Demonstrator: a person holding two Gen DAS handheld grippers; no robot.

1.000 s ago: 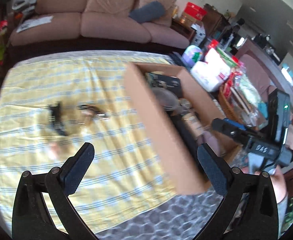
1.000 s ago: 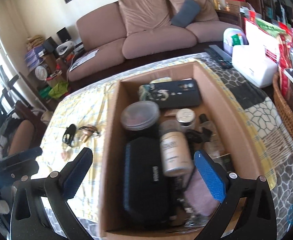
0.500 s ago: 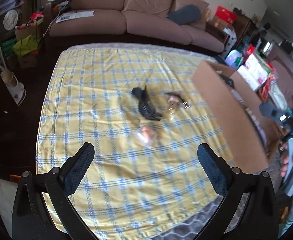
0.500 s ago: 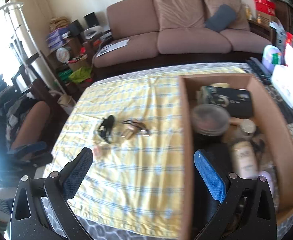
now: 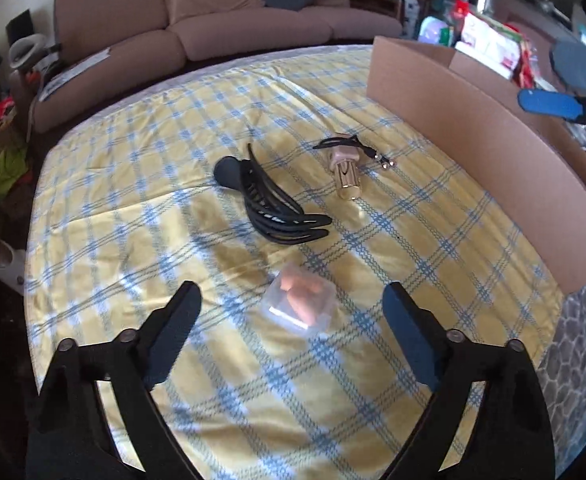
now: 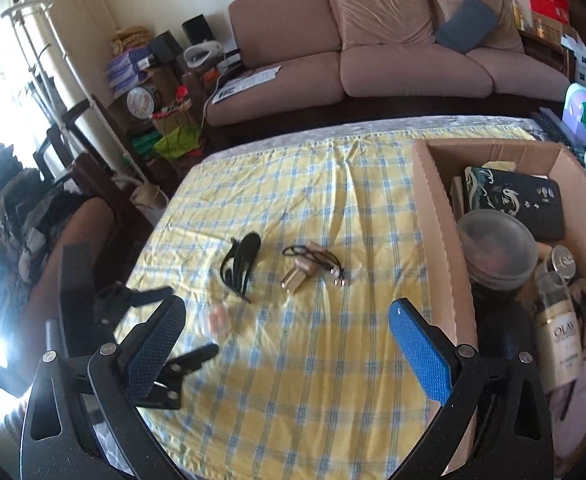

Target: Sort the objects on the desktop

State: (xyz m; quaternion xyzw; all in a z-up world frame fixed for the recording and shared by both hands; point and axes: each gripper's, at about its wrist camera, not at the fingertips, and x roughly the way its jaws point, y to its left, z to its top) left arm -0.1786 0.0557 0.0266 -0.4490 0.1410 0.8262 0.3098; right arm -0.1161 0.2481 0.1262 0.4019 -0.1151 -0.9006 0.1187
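1. Three loose items lie on the yellow-and-blue checked tablecloth [image 5: 141,184] to the left of the open brown cardboard box [image 5: 493,148]: a black plastic claw hair clip [image 5: 269,200], a small gold-and-beige bottle with a black cord [image 5: 347,172], and a clear plastic case holding orange pieces [image 5: 299,300].
2. Only the right wrist view looks into the box, showing a dark patterned flat case [image 6: 513,204], a round grey lidded container [image 6: 495,254] and a cream lotion bottle [image 6: 557,336]; the left wrist view sees only the box's outer wall.
3. The left gripper [image 5: 293,304] hovers low over the cloth, fingers wide apart and holding nothing, the clear case lying between its fingertips without visible contact.
4. The right gripper [image 6: 287,320] is held higher, beside the box's near-left wall, blue pads spread wide and empty.
5. A brown three-seat sofa [image 6: 373,60] stands beyond the box; nothing lies between either gripper and the three items.
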